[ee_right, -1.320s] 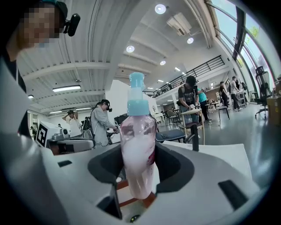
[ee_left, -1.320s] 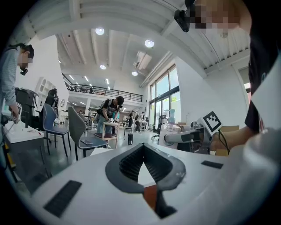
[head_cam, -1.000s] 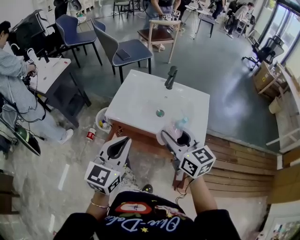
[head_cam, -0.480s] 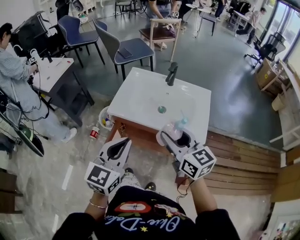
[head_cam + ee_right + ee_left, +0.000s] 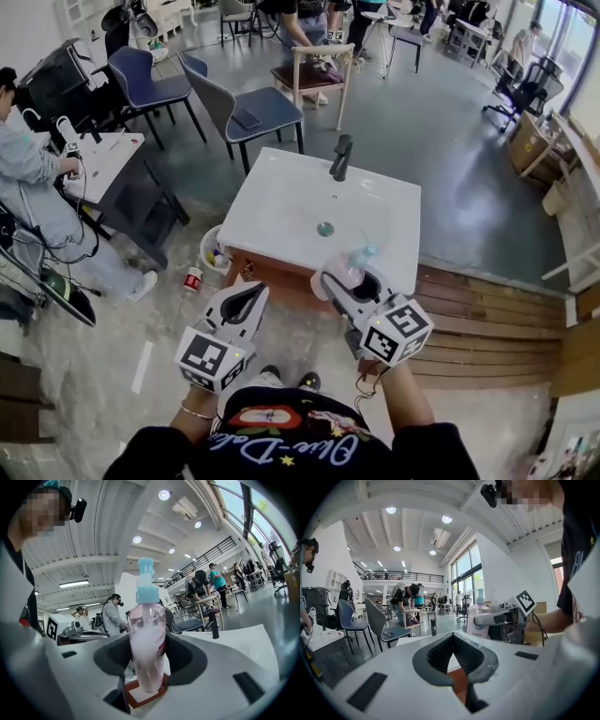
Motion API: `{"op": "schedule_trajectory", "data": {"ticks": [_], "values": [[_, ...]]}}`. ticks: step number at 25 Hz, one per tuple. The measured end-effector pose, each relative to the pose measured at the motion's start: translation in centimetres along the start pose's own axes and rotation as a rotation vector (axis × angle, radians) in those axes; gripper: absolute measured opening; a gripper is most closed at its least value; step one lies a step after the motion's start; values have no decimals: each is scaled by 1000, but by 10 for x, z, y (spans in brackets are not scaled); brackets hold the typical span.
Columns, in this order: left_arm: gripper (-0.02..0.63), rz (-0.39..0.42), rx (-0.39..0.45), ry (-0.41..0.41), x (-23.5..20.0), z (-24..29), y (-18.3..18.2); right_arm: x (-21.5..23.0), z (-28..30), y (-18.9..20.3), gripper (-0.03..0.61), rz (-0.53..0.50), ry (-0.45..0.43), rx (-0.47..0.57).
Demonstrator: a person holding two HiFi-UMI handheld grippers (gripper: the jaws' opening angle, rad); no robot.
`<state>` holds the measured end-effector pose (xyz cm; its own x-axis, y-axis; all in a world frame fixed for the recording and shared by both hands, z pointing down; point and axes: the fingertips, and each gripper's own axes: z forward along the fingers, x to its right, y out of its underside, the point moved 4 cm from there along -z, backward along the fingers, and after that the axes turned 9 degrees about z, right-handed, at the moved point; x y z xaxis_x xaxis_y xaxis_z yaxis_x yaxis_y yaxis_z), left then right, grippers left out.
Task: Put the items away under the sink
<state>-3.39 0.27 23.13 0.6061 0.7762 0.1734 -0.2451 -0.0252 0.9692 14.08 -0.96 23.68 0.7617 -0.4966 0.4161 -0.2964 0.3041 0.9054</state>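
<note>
right gripper point(image 5: 345, 277) grips a pink pump bottle point(image 5: 146, 644) near the sink point(image 5: 281, 206)

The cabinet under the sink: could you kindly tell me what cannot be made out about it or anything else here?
Cabinet: head view, inside hidden beneath the sink top; only a sliver of its front shows.
Bottle label: right gripper view, too blurred to read.
Basket contents on the floor: head view, too small.

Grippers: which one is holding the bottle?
The right gripper: a pink pump bottle stands clamped between its jaws. The left gripper is shut and empty.
</note>
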Motion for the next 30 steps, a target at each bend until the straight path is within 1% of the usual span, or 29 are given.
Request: {"op": "schedule_trajectory", "data": {"ticks": [3, 10, 22, 30], "values": [[8, 5, 11, 3, -12, -1, -4, -5, 10, -2, 212, 1, 0, 8], [7, -12, 18, 19, -36, -4, -3, -15, 28, 2, 212, -7, 31, -11], [8, -66, 39, 49, -50, -15, 12, -32, 36, 20, 212, -16, 89, -54], [8, -88, 41, 78, -58, -17, 25, -36, 38, 32, 212, -3, 136, -59]]}}
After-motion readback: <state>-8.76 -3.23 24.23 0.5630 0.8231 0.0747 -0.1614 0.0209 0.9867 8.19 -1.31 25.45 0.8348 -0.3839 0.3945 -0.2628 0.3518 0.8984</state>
